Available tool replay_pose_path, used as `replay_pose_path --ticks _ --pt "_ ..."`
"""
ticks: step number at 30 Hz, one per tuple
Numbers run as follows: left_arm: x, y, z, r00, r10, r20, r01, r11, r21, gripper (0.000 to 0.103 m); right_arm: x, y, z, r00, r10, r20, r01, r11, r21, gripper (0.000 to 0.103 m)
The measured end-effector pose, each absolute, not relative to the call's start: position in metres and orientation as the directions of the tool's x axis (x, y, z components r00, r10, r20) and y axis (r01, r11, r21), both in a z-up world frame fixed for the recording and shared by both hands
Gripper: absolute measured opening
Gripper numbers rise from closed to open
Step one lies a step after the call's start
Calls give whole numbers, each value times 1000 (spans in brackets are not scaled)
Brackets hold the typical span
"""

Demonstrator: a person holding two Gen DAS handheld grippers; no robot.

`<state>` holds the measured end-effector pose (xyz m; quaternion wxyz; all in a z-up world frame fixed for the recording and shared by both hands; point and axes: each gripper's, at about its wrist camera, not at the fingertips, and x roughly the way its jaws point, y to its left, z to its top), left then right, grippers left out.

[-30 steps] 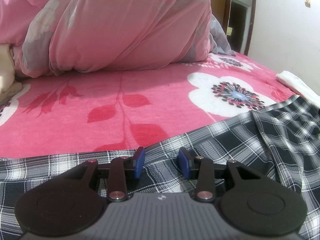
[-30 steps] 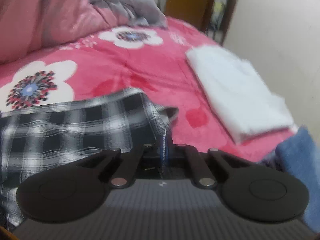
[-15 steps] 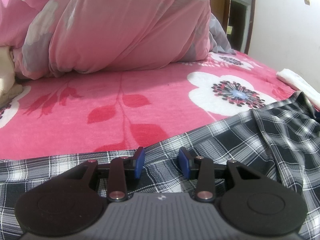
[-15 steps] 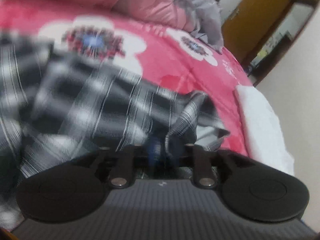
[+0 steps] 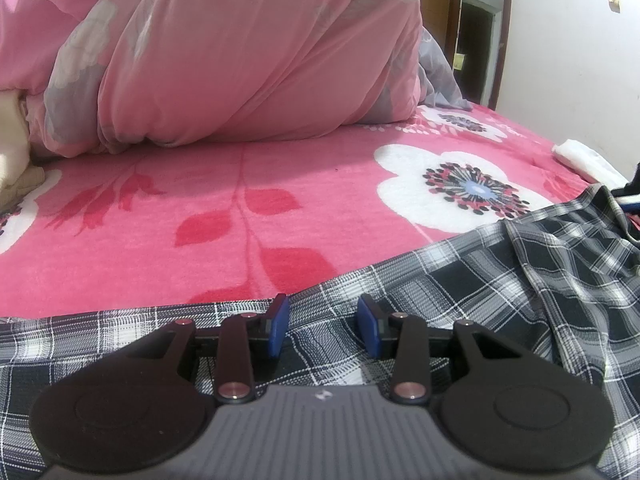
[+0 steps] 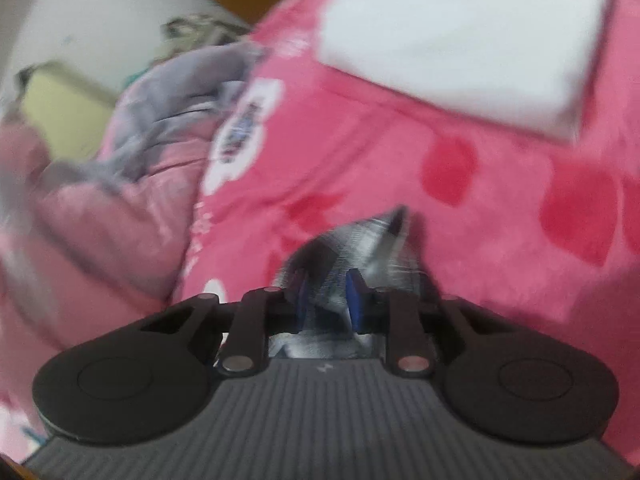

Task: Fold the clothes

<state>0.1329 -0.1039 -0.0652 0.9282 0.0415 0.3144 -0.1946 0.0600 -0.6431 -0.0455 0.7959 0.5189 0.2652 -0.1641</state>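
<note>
A black-and-white plaid garment (image 5: 500, 280) lies spread over the near part of the bed. In the left wrist view my left gripper (image 5: 322, 326) hovers just over its edge, open, its blue pads (image 5: 278, 324) apart with only flat cloth under them. The right wrist view is blurred and rolled. There my right gripper (image 6: 328, 300) has a bunched corner of the plaid garment (image 6: 352, 240) between its blue pads, and its jaws are closing on that bunch, which sticks out past the fingertips above the bed.
The bed is covered by a pink flowered blanket (image 5: 200, 208). A big pink duvet (image 5: 240, 52) is heaped at the back. A folded white cloth (image 6: 460, 32) lies near the bed's right edge by the wall. A cream cloth (image 5: 12, 152) sits at far left.
The right gripper swung and rolled hard, carrying the plaid corner away from the spread garment toward the white cloth. The garment's right part shifted and wrinkled. The left gripper kept still.
</note>
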Motion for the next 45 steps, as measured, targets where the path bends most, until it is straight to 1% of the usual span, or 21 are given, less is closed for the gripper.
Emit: replay_pose_path --ticks 2,4,5,10,12,13,17,20,23,24,25,26,28,30,32,35,37,38,41,42,45 --pt "133 -104 -65 727 -335 -600 387 921 -45 39 65 -645 -56 801 30 -597 549 358 755 21" --pt "133 -104 -65 727 -335 -600 387 921 -46 39 70 -646 -66 785 49 -617 575 312 756 21" --pt "133 -104 -65 727 -335 -600 387 921 -46 39 71 -647 -68 786 47 -616 578 297 760 19" --pt "133 -104 -65 727 -335 -600 387 921 -46 39 83 -655 -74 801 19 -598 577 242 780 19" --pt "133 -104 -65 727 -335 -600 387 921 -46 39 84 -657 -70 809 -13 -587 569 264 779 5" --pt "133 -104 -65 727 -335 -600 387 921 -46 39 84 -658 -66 815 -27 -579 561 289 776 2" --pt "133 -104 -65 727 -335 -599 387 921 -46 39 82 -662 -37 824 -72 -563 536 422 731 1" --pt "133 -104 -65 727 -336 -599 387 921 -47 39 94 -665 -13 787 -98 -610 550 560 620 1" --pt "133 -104 -65 727 -335 -600 387 921 -46 39 102 -675 -9 758 -80 -647 564 580 588 1" --pt "133 -104 -65 727 -336 -600 387 921 -46 39 103 -683 -15 766 -53 -641 571 515 639 1" --pt "133 -104 -65 727 -336 -600 387 921 -47 39 103 -691 -21 774 -26 -632 575 446 686 1" --pt "133 -104 -65 727 -336 -599 387 921 -47 39 99 -698 -31 803 -4 -595 560 346 753 3" --pt "133 -104 -65 727 -336 -599 387 921 -47 39 91 -712 -51 859 22 -512 505 134 853 4" --pt "133 -104 -65 727 -336 -599 387 921 -47 39 77 -721 -67 913 10 -408 408 -27 912 5" --pt "133 -104 -65 727 -335 -599 387 921 -47 39 65 -727 -74 939 -28 -342 338 -105 935 5" --pt "133 -104 -65 727 -336 -599 387 921 -47 39 51 -734 -75 953 -70 -294 282 -145 948 7" --pt "133 -104 -65 727 -336 -600 387 921 -47 39 48 -735 -69 949 -40 -312 307 -96 947 10" --pt "133 -104 -65 727 -336 -599 387 921 -47 39 49 -731 -65 941 -10 -339 338 -50 940 14" --pt "133 -104 -65 727 -335 -600 387 921 -46 39 55 -713 -56 883 62 -465 455 129 881 24" --pt "133 -104 -65 727 -335 -600 387 921 -46 39 57 -706 -55 860 78 -505 486 179 855 25" --pt "133 -104 -65 727 -334 -600 387 921 -44 39 63 -694 -59 811 104 -576 541 241 806 25"
